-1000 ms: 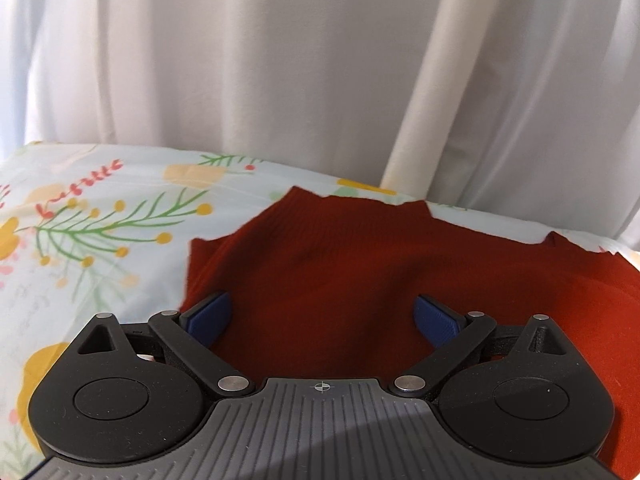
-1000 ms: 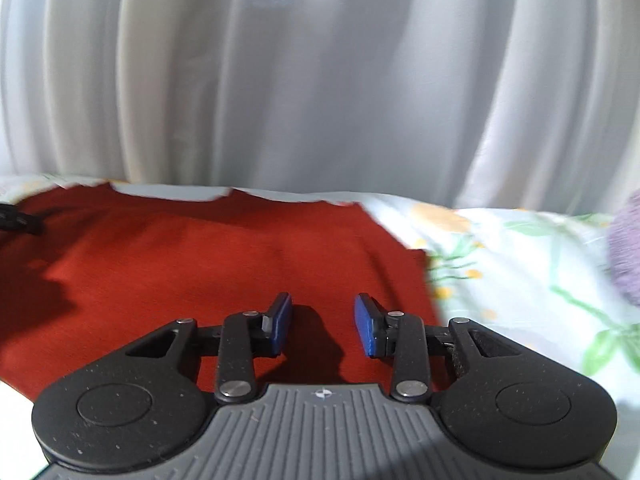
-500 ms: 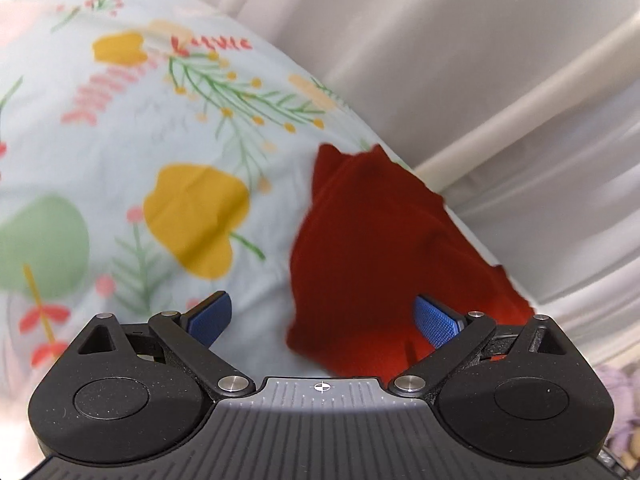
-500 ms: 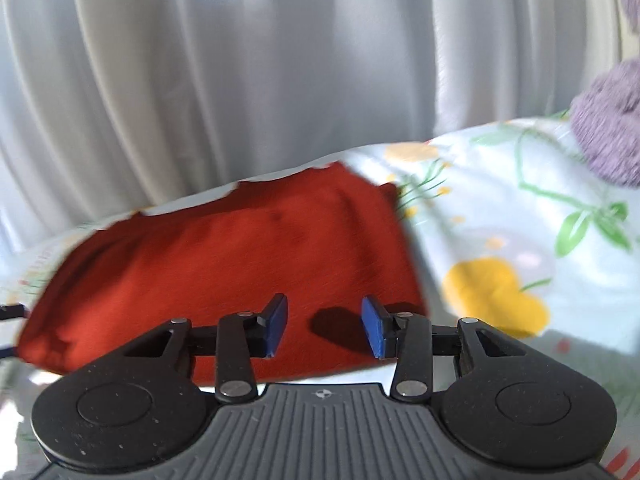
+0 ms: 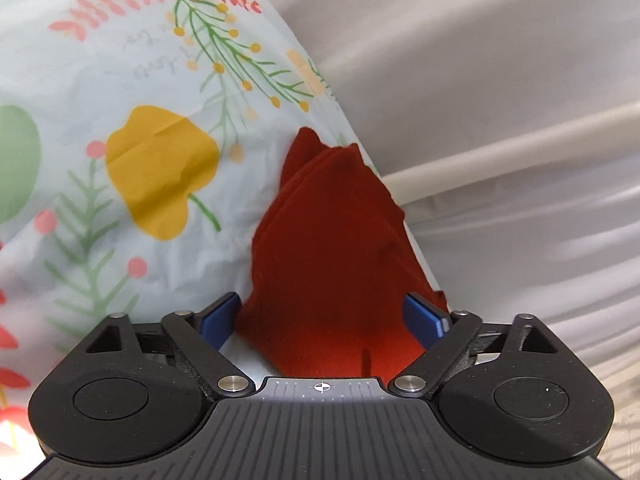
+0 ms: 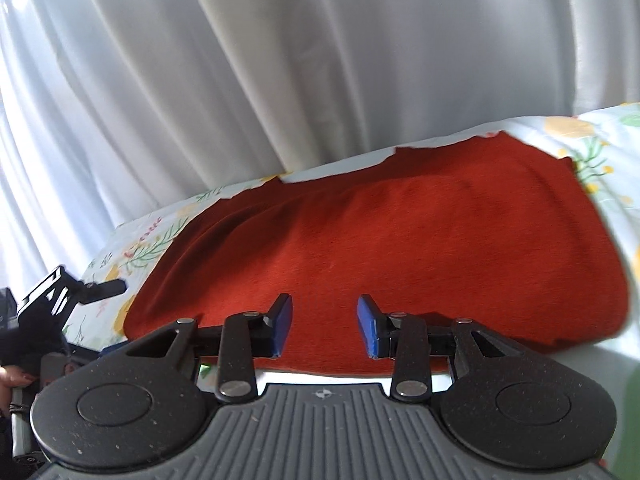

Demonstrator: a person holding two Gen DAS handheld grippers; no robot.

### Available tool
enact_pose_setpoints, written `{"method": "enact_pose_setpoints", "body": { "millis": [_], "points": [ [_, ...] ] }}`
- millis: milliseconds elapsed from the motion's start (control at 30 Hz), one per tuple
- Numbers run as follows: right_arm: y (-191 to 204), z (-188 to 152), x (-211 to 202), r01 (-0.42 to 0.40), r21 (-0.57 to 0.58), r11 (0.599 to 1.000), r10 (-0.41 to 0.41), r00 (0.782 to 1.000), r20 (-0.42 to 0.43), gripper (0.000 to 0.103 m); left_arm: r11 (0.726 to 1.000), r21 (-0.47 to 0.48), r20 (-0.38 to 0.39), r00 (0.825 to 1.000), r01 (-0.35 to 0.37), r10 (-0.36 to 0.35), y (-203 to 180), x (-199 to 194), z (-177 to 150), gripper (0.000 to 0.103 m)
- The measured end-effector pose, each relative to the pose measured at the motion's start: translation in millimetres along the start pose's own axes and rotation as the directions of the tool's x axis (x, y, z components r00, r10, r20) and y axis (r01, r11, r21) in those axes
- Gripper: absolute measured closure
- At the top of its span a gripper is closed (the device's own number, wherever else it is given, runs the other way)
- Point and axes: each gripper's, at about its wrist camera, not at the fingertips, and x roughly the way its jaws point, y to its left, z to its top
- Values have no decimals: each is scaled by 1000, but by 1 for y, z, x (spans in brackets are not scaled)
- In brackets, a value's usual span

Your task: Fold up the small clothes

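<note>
A rust-red knitted garment [image 6: 380,240] lies flat and folded on a floral bedsheet [image 6: 600,140]. In the left wrist view its narrow end [image 5: 332,240] runs away from me. My left gripper [image 5: 322,320] straddles that end, jaws wide and closing; the blue pads [image 5: 220,320] stand at the cloth's edges without pinching it. My right gripper [image 6: 324,326] hovers over the garment's near long edge, its jaws partly apart and closing with only flat cloth beneath them. The left gripper [image 6: 112,318] also shows at the garment's left end in the right wrist view.
White curtains [image 6: 280,60] hang close behind the bed, with a pale pole [image 5: 520,140] among the folds. The sheet [image 5: 120,80] stretches out to the left of the garment. A person's hand [image 6: 12,376] holds the left tool at the frame's edge.
The left view rolled and swung from over the garment's middle to its left end, and its jaws narrowed slightly. The right view tilted and swung left; the purple plush left the frame.
</note>
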Motion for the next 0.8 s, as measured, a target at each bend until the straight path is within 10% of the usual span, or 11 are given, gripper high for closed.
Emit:
{"method": "enact_pose_setpoints", "body": {
  "millis": [367,800],
  "points": [
    [53,7,56,-74,-72,995,66,993,-101,68,991,-130,-34,999,29,-34,19,43,37,83],
    [81,-13,84,29,-295,955,-26,1000,15,84,1000,-15,6,1000,2,-2,-7,32,37,88]
  ]
}}
